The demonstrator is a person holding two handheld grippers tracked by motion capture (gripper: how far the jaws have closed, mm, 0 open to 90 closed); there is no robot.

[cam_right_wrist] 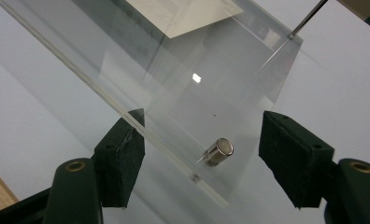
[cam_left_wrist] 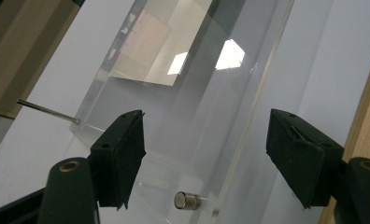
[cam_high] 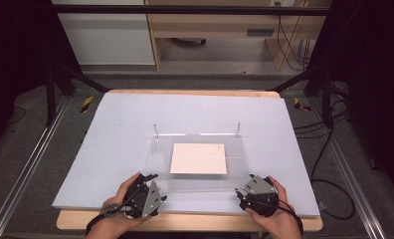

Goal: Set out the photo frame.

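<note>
Both tongs open, left gripper (cam_high: 152, 180) and right gripper (cam_high: 243, 190) straddling the clear sheet's (cam_high: 200, 184) near corners for an even lift.

A lab-type recording bay is showing here: black frame struts (cam_high: 60, 74) are standing at 10 and 2 o'clock of a pale work board (cam_high: 120, 129) lying on a wooden table (cam_high: 185, 222), with aluminium rails (cam_high: 31, 164) running along the grey floor. Cables (cam_high: 329, 149) are trailing at 3 o'clock, hazard tape (cam_high: 87, 103) is marking the floor, and plain wooden furniture (cam_high: 210, 30) is sitting at 12 o'clock.
</note>
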